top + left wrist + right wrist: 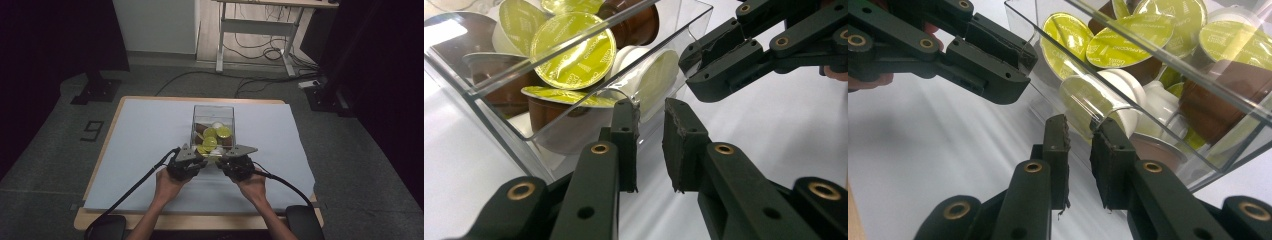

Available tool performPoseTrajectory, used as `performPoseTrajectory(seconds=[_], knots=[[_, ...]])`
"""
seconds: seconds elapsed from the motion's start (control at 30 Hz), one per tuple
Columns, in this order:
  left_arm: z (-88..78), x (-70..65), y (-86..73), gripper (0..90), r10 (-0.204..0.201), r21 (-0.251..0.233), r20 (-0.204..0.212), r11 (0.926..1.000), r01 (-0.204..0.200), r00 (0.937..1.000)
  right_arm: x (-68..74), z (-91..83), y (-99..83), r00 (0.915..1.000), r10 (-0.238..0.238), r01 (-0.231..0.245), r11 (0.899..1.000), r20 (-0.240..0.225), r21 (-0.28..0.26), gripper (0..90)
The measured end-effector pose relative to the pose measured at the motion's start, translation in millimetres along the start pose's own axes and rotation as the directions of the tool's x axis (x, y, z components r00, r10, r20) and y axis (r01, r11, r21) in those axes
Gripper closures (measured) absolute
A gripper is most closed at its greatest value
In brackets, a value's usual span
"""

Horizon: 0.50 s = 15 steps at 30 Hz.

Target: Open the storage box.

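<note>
A clear plastic box (213, 111) stands on the white sheet, holding several coffee capsules (212, 137) with yellow-green lids and brown or white cups. My left gripper (200, 159) and right gripper (223, 159) sit side by side just before the box's near wall, each in a hand. In the left gripper view my left gripper (650, 107) is shut with nothing between the pads, tips at the box wall (499, 125); the right gripper (704, 67) shows at upper right. In the right gripper view my right gripper (1080, 125) is likewise shut, close to the box (1158, 50); the left gripper (1010, 70) shows at upper left.
The white sheet (145, 140) covers a wooden table (100, 222). Black cables trail from both grippers toward the near table edge. Two dark pads sit at the near corners. A desk frame (255, 27) and floor cables lie beyond the table.
</note>
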<state>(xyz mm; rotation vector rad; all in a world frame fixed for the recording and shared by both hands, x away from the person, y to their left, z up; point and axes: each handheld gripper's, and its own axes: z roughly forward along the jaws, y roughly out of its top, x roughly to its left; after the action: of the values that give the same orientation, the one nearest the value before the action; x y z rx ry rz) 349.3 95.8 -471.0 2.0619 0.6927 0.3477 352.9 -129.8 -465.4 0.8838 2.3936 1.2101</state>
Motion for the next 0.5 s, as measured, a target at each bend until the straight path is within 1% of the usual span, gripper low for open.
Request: performPoseTrajectory(seconds=[0.17, 0.23, 0.33, 0.5], knots=[[0.0, -4.3, -1.1, 74.7, 0.007, 0.004, -0.003, 1.0000, -0.007, 1.0000, 3.5, -1.6, -1.9, 0.9999, -0.011, 0.011, 1.000, 0.003, 0.006, 76.6], [-1.0, -7.7, -1.9, 74.7, 0.010, 0.007, -0.013, 0.9999, -0.010, 0.9999, 5.5, -2.6, -3.4, 0.9999, -0.012, 0.012, 1.000, 0.003, 0.007, 76.6], [-1.8, -10.0, -3.1, 74.3, 0.006, 0.003, -0.018, 1.0000, -0.006, 0.9998, 6.8, -3.7, -4.0, 1.0000, -0.007, 0.007, 1.000, 0.000, 0.009, 76.6], [-4.7, -14.1, -5.4, 74.5, 0.003, 0.001, -0.014, 1.0000, -0.003, 0.9999, 10.9, -6.7, -6.1, 0.9999, -0.009, 0.009, 1.000, -0.007, 0.012, 76.6]])
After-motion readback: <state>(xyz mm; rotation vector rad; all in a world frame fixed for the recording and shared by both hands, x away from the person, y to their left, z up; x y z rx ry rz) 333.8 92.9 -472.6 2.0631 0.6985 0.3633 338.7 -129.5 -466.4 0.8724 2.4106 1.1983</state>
